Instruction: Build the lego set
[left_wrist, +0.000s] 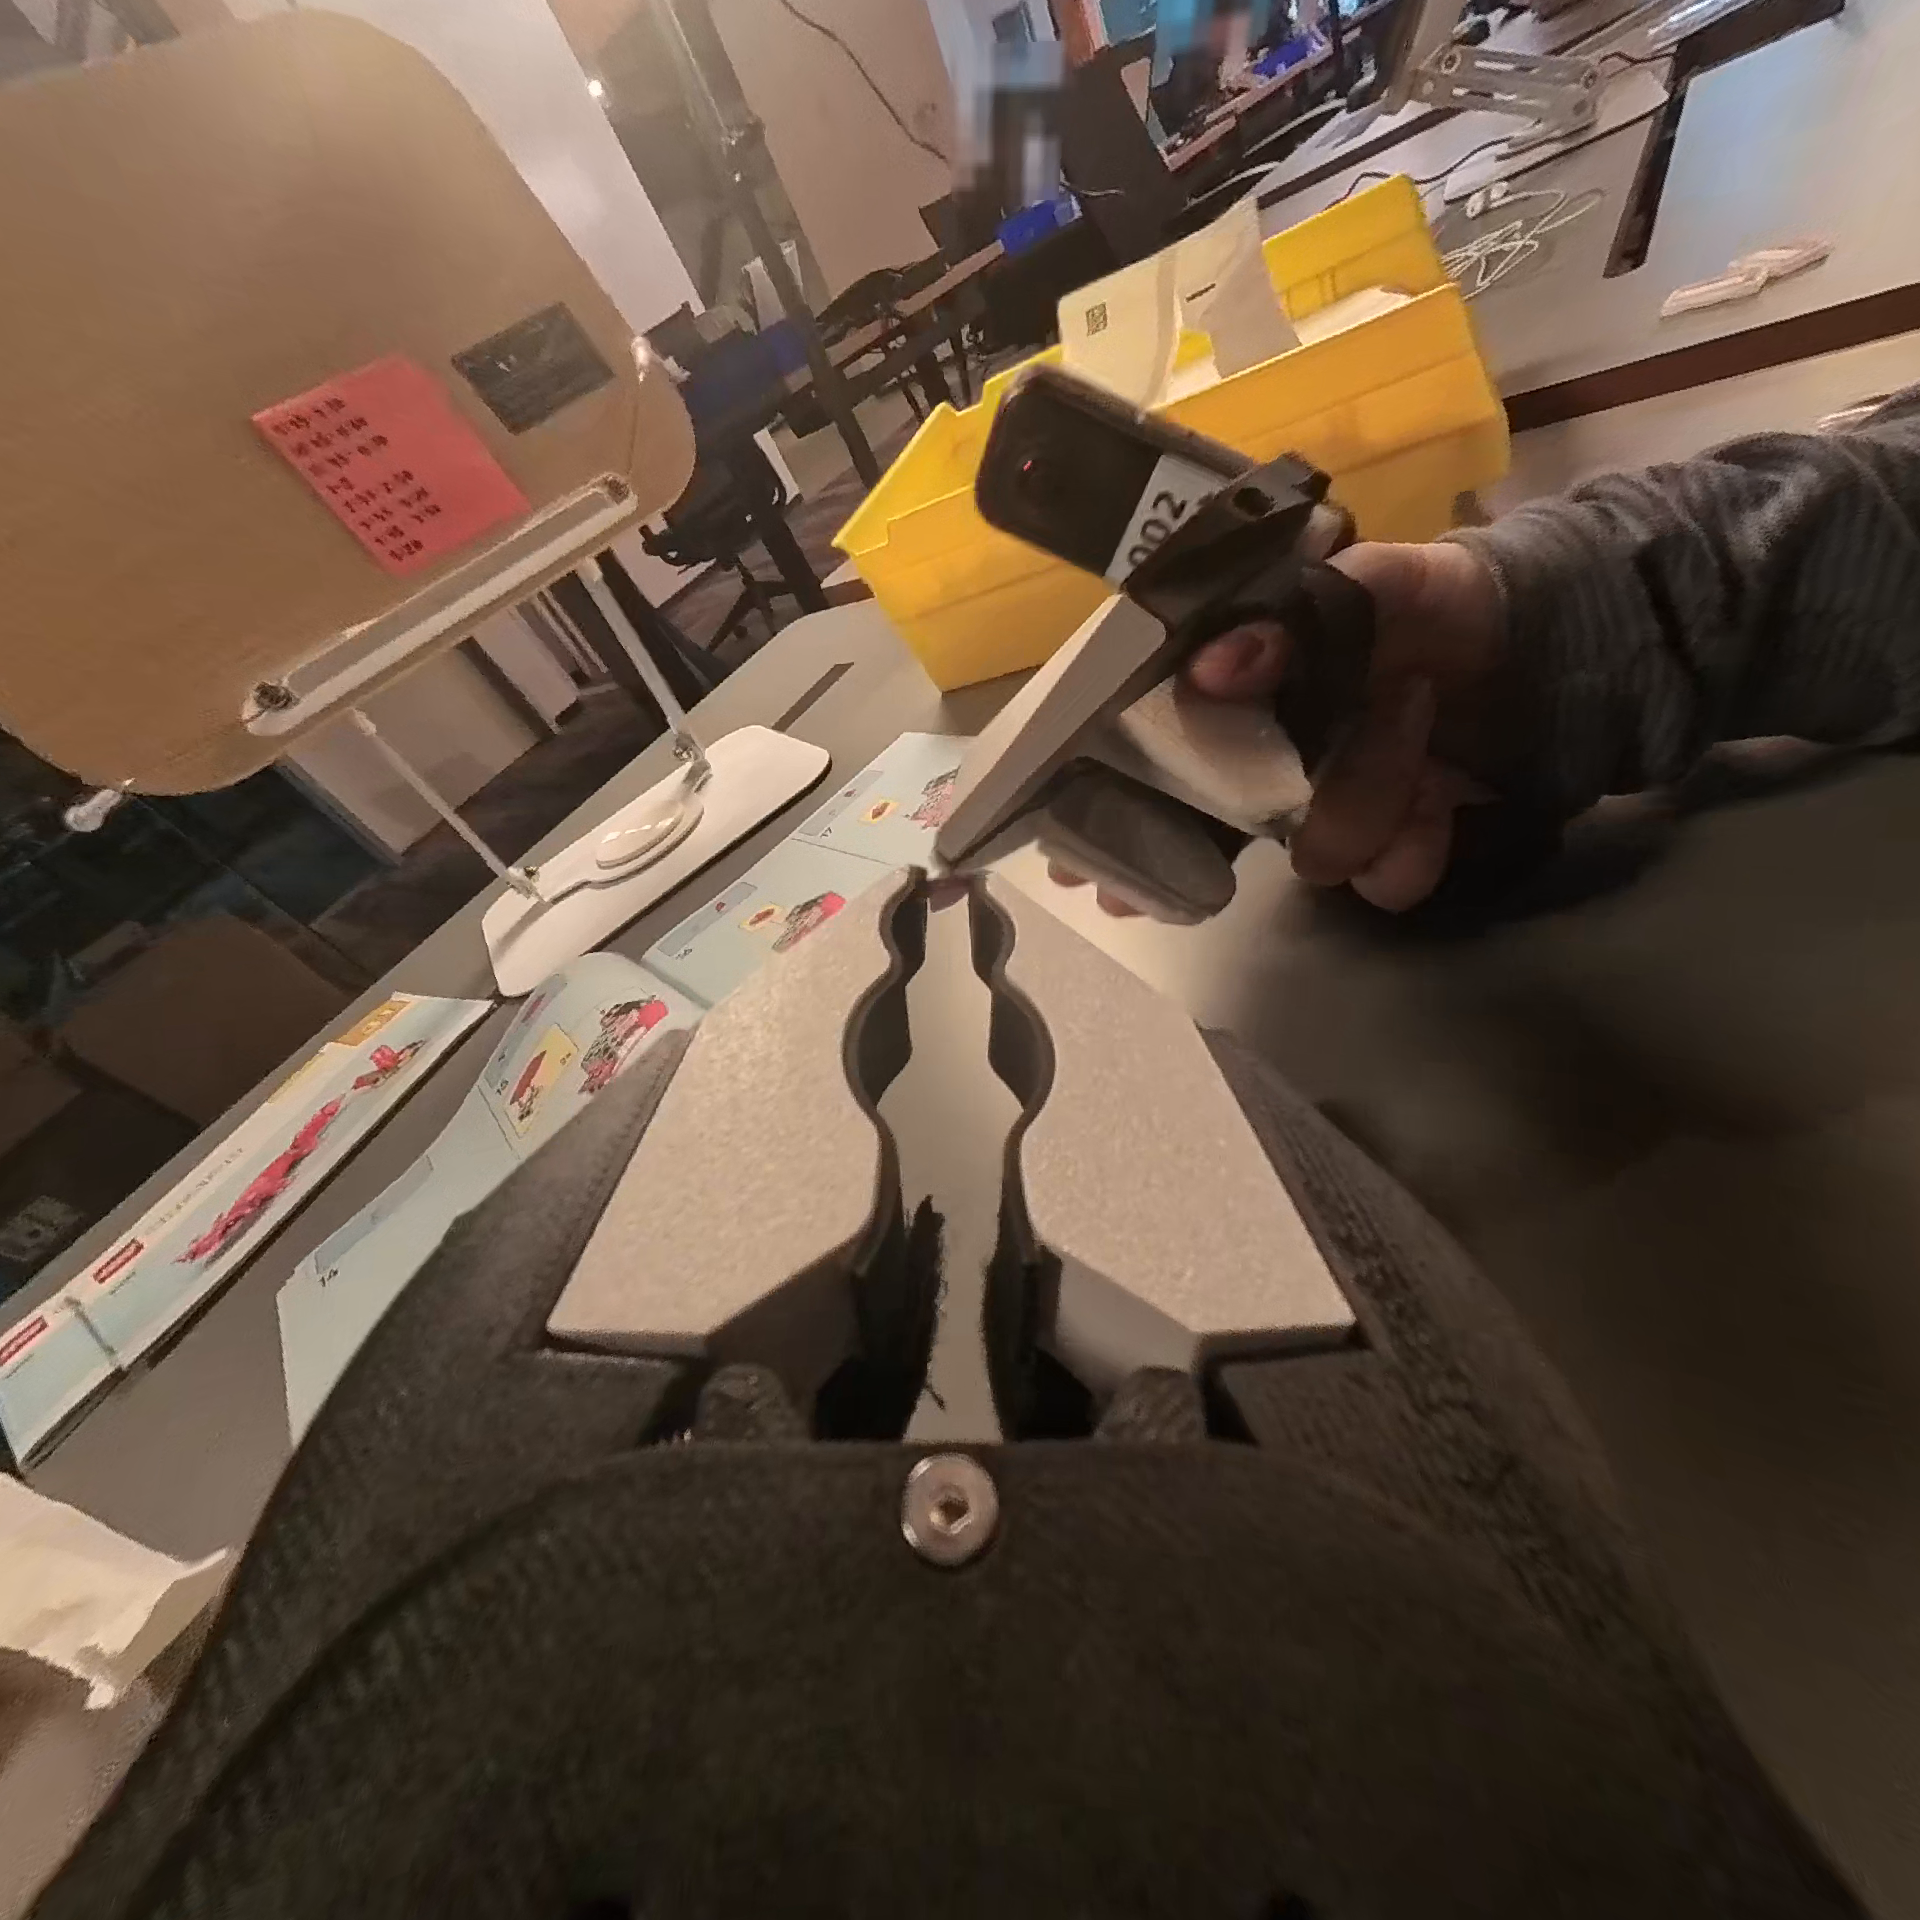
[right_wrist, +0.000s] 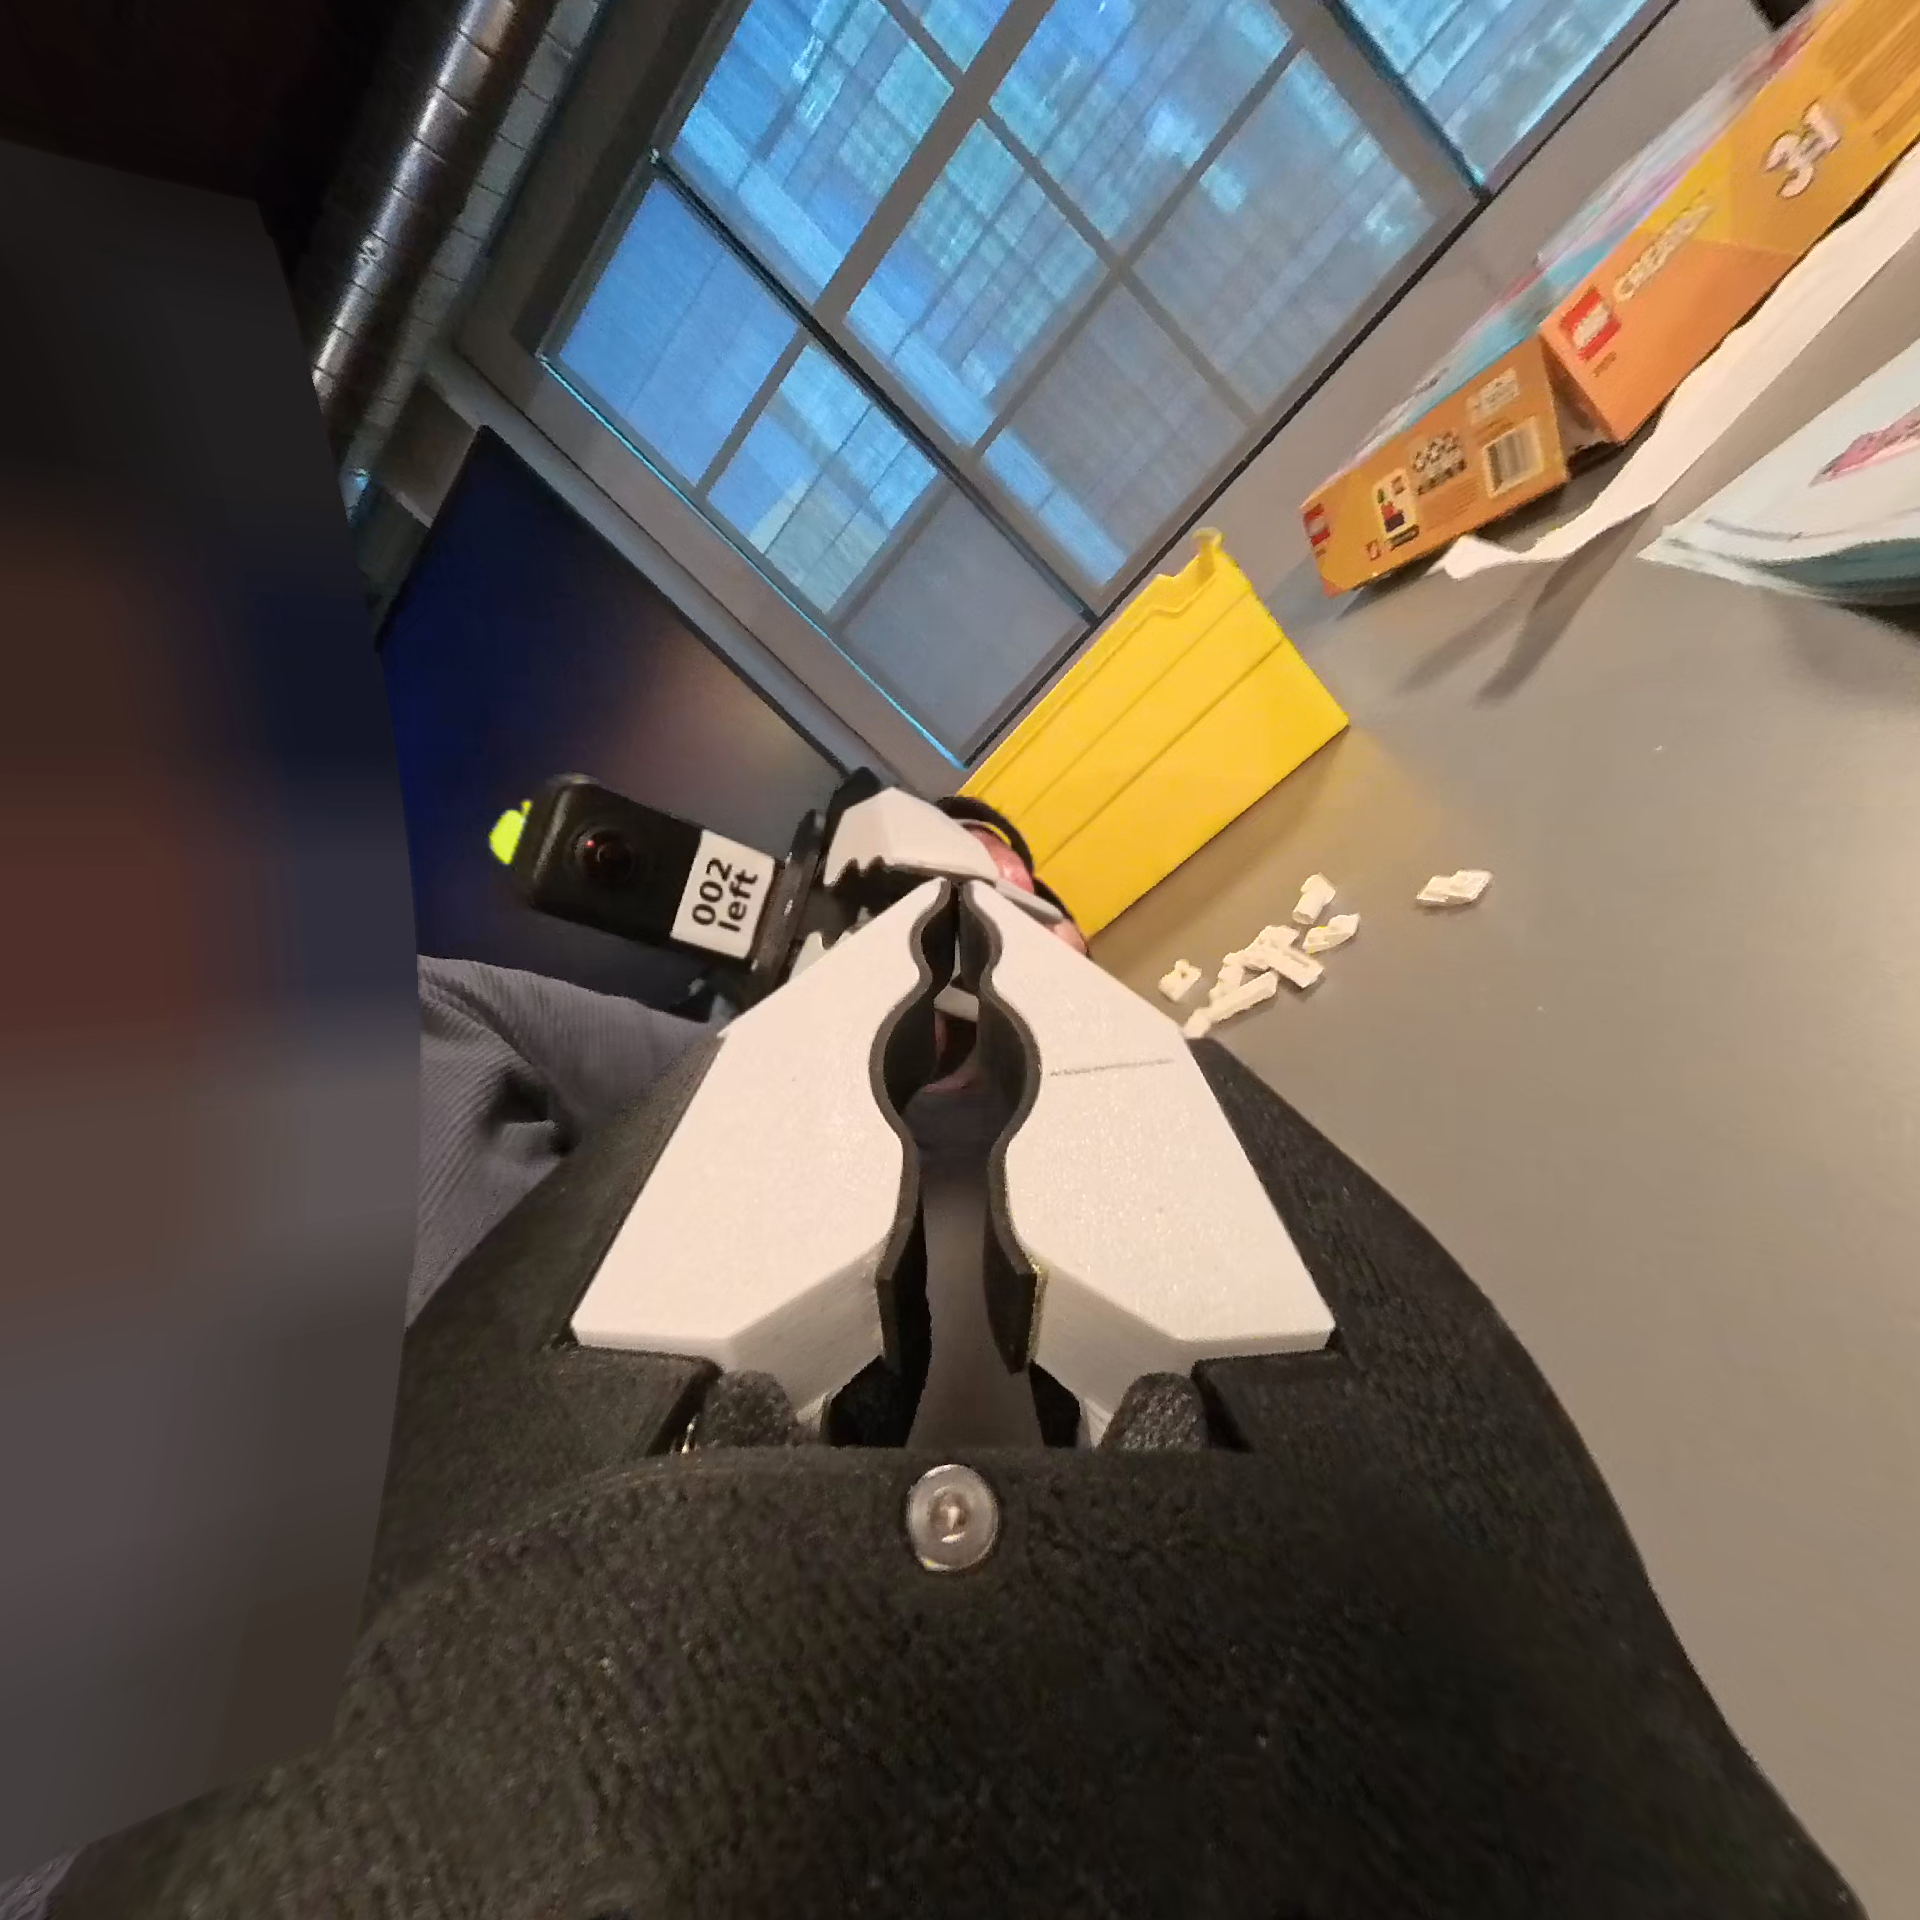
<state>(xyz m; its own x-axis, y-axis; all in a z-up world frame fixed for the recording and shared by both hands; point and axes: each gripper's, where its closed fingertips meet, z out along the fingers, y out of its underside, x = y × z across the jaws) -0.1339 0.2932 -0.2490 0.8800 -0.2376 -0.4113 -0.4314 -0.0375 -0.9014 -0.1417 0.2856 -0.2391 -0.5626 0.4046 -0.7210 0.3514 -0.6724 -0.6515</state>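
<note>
1. My left gripper (left_wrist: 945, 888) had its tips nearly together, pinching a tiny pink piece (left_wrist: 948, 889); too small to tell what sort.
2. My right gripper (left_wrist: 951, 854) met it tip to tip over the grey table (left_wrist: 1558, 1039); its fingers looked pressed together, and I couldn't tell if they gripped that piece.
3. Just beyond the tips lay an open instruction booklet (left_wrist: 727, 914), with a white lamp base (left_wrist: 665, 831) past it.
4. Yellow bin (left_wrist: 1195, 520) stood behind my right hand (left_wrist: 1382, 748).
5. Right wrist view: scattered white small bricks (right_wrist: 1278, 951) near the bin, orange toy boxes (right_wrist: 1558, 364) farther off.
</note>
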